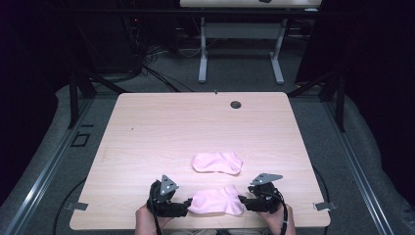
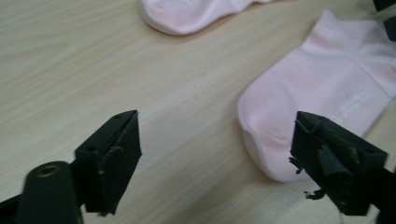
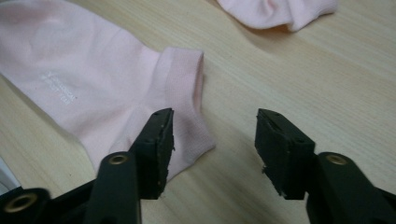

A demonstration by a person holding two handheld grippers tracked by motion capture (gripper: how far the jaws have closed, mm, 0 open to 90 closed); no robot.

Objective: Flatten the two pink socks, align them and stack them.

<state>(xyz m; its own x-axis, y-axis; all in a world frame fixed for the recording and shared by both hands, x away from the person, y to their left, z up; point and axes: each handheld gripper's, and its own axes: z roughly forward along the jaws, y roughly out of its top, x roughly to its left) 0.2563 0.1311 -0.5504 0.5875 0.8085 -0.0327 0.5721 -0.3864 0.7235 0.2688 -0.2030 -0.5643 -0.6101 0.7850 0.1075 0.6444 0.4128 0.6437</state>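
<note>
High view puts the near sock (image 1: 217, 201), a pale pink ankle sock, flat at the front edge of the bench (image 1: 147, 132), lying crosswise between the two grippers, with the left gripper (image 1: 187, 204) just beside its rounded toe end and the right gripper (image 1: 242, 200) just beside its cuff end. It looks light, soft and limp, so it should sag and fold if lifted by one end; I judge the ribbed cuff and the toe seam the firmest places to pinch, one end per gripper, to keep it stretched flat. Nothing about it looks fragile or slippery, though thin knit can slide out of a shallow pinch. Both sets of fingers stand apart and hold nothing: in the left gripper view the toe lies near the right-hand finger (image 2: 336, 163), with bare wood between the fingers; in the right gripper view the cuff corner lies beneath the left-hand finger (image 3: 156, 151), which does not press on it. A far sock (image 1: 218, 162) of the same pink lies a little farther up the bench, apart from the first. The gripper views reveal the ribbing, heel seam and small white lettering on the near sock, which the high view blurs; the high view alone gives the whole layout, the hands and the cable hole (image 1: 236, 105).
</note>
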